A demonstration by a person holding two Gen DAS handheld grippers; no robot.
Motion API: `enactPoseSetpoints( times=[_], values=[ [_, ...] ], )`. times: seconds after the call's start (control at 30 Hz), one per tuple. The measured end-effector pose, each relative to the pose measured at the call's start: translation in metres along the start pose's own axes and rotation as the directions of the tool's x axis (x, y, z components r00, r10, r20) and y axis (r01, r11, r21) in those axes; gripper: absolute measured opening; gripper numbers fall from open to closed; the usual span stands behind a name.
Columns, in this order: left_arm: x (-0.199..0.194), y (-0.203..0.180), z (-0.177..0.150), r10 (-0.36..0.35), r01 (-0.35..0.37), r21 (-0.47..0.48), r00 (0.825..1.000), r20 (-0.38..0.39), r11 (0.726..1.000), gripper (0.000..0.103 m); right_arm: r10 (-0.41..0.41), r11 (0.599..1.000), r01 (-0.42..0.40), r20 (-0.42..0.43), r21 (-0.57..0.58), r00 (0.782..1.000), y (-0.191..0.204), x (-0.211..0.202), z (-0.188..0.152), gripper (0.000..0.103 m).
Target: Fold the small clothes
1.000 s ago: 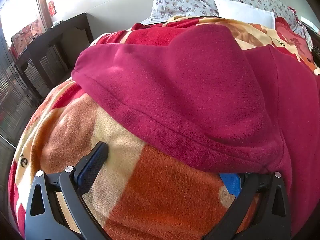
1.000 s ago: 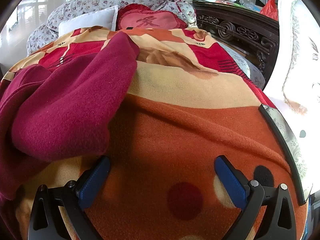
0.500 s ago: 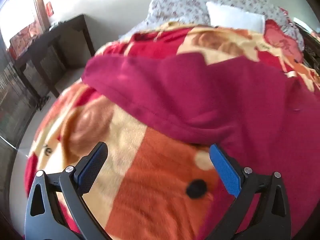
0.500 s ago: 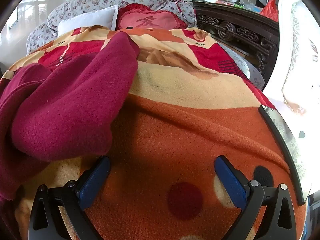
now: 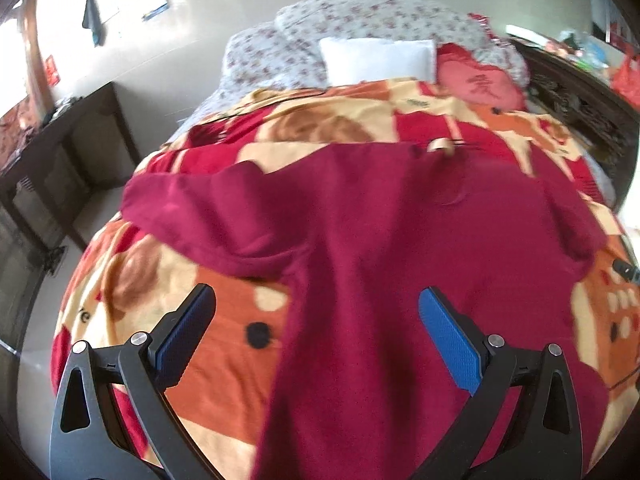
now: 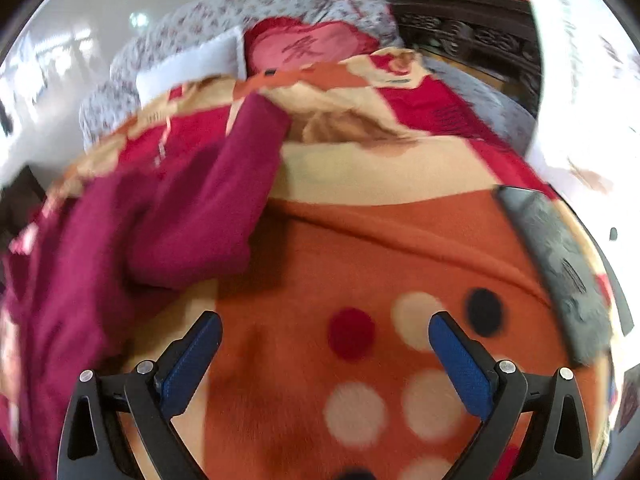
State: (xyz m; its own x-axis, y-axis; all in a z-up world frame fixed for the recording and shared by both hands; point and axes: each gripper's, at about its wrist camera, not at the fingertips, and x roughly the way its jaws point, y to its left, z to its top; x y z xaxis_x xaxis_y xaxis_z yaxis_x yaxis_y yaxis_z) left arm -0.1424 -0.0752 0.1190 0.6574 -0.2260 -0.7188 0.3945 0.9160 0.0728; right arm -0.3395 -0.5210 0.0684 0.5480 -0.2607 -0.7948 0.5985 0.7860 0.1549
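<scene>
Both the left tongs [image 5: 316,320] and the right tongs [image 6: 325,344] have black skeletal arms with triangular cut-outs, silver screw heads at the joints, and ribbed blue pads [image 5: 450,338] facing inward.

One maroon garment [image 5: 384,240], one blanket [image 5: 224,364], three pillows [image 5: 376,60]

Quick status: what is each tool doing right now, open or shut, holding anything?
Left tool: open, empty, above the maroon garment.
Right tool: open, empty, over the orange blanket.
</scene>
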Motion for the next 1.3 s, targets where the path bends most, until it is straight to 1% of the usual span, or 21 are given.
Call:
enactPoseSetpoints(
  times=[0.13,0.2,0.23,0.33,0.43,0.5,0.53,0.6,0.7,0.73,0.83,0.93,1.13,1.23,1.3],
  values=[
    [-0.010,-0.023,0.000,-0.027,0.027,0.021,1.000,0.016,0.999,0.102,-0.003,1.000,0.003,0.037,0.013,0.999,-0.014,-0.065,0.007,0.102],
    [-0.018,-0.031,-0.001,-0.032,0.030,0.039,0.999,0.030,0.999,0.102,0.001,1.000,-0.002,0.034,0.011,0.999,-0.017,-0.089,0.013,0.102],
    [-0.021,-0.035,-0.001,-0.034,0.033,0.046,0.999,0.036,0.998,0.102,0.017,1.000,-0.017,0.027,-0.002,0.999,-0.017,-0.106,0.019,0.102],
    [-0.033,-0.043,0.001,-0.048,0.046,0.054,0.998,0.051,0.997,0.102,0.031,0.998,-0.030,0.015,-0.057,0.999,-0.009,-0.144,0.032,0.102],
    [-0.043,-0.047,0.001,-0.065,0.062,0.048,0.997,0.053,0.997,0.102,0.040,0.993,-0.036,0.039,-0.110,0.998,0.004,-0.176,0.036,0.102],
    [-0.046,-0.050,-0.003,-0.061,0.059,0.047,0.997,0.038,0.997,0.102,0.053,0.989,-0.045,0.054,-0.144,0.997,0.019,-0.189,0.037,0.103],
    [-0.045,-0.052,-0.006,-0.065,0.064,0.049,0.998,0.015,0.997,0.102,0.065,0.985,-0.055,0.053,-0.165,0.996,0.030,-0.194,0.035,0.103],
    [-0.042,-0.055,-0.010,-0.071,0.072,0.050,0.997,-0.022,0.996,0.102,0.085,0.978,-0.075,0.046,-0.193,0.995,0.048,-0.192,0.030,0.103],
    [-0.033,-0.056,-0.024,-0.087,0.090,0.040,0.992,-0.087,0.995,0.102,0.110,0.966,-0.100,0.026,-0.238,0.994,0.083,-0.173,0.014,0.103],
    [-0.031,-0.055,-0.028,-0.086,0.090,0.037,0.992,-0.097,0.995,0.102,0.109,0.959,-0.104,0.007,-0.263,0.994,0.101,-0.161,0.004,0.102],
    [-0.023,-0.051,-0.036,-0.067,0.071,0.030,0.990,-0.121,0.997,0.102,0.107,0.948,-0.110,-0.027,-0.299,0.994,0.133,-0.135,-0.015,0.102],
    [-0.017,-0.043,-0.040,-0.056,0.058,0.010,0.989,-0.135,0.998,0.102,0.117,0.936,-0.138,-0.083,-0.324,0.990,0.164,-0.106,-0.036,0.102],
    [-0.009,-0.027,-0.042,-0.058,0.052,-0.037,0.985,-0.164,0.998,0.102,0.120,0.921,-0.159,-0.128,-0.357,0.984,0.208,-0.080,-0.052,0.102],
    [-0.006,-0.025,-0.043,-0.052,0.045,-0.041,0.982,-0.181,0.998,0.102,0.124,0.916,-0.167,-0.138,-0.365,0.983,0.221,-0.074,-0.052,0.103],
    [-0.004,-0.024,-0.044,-0.055,0.048,-0.045,0.979,-0.194,0.998,0.102,0.112,0.911,-0.158,-0.140,-0.380,0.984,0.226,-0.071,-0.053,0.103]
  ],
)
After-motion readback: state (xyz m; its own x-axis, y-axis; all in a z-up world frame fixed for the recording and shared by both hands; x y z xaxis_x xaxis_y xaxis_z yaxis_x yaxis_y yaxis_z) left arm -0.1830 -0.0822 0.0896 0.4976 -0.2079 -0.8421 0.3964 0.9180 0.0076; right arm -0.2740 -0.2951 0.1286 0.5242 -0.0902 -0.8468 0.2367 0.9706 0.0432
